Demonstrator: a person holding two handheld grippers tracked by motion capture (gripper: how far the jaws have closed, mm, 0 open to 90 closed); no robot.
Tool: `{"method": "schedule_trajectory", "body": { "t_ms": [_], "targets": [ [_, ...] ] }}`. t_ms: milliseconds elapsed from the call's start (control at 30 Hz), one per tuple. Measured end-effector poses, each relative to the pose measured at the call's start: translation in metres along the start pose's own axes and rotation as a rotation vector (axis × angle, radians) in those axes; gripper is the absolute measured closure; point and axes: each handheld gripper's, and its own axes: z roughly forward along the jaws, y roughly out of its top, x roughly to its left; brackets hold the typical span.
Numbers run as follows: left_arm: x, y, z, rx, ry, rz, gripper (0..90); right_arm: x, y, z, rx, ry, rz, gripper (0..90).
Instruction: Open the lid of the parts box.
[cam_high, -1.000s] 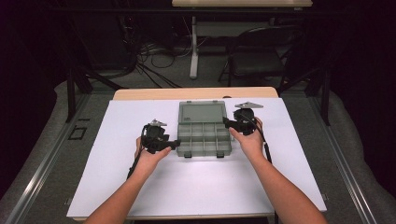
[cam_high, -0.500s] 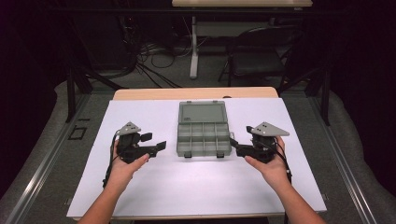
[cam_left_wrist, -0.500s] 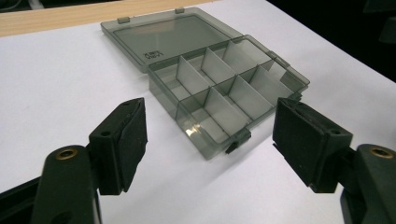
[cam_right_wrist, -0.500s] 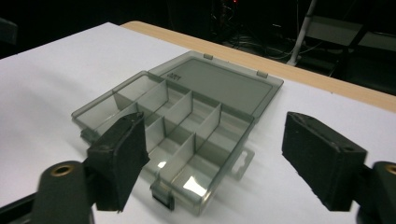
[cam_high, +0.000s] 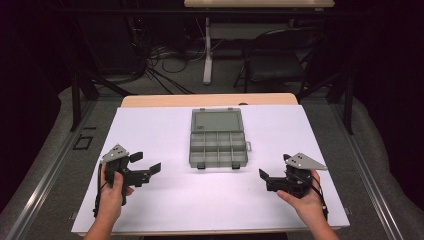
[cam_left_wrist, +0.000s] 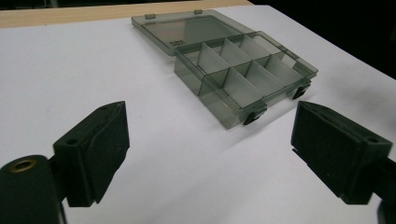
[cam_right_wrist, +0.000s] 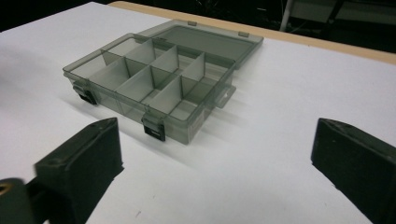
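Grippers, left (cam_high: 149, 167) and right (cam_high: 266, 176), had pulled back from the open box (cam_high: 218, 139) toward the surface's near corners, jaws just opening, empty; lid-opening looked finished.

In the left gripper view, the left gripper (cam_left_wrist: 210, 154) has both jaws cut off at six o'clock. The small label on the organizer box (cam_left_wrist: 224, 60) lid, towards twelve o'clock, is too small to read.

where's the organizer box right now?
In the high view the organizer box lies open at the white table's centre, lid flat toward the far edge, between and beyond the left tongs and right tongs.
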Motion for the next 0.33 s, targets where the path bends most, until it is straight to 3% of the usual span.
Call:
{"method": "schedule_trajectory", "body": {
  "t_ms": [133,333],
  "targets": [
    [0.004,-0.009,-0.002,0.002,0.000,0.003,4.2,-0.004,-0.008,-0.004,0.006,-0.008,0.027,0.0],
    [0.013,-0.015,-0.006,-0.004,0.033,-0.009,3.4,-0.007,-0.015,-0.002,0.026,-0.039,0.000,0.0]
  ]
}}
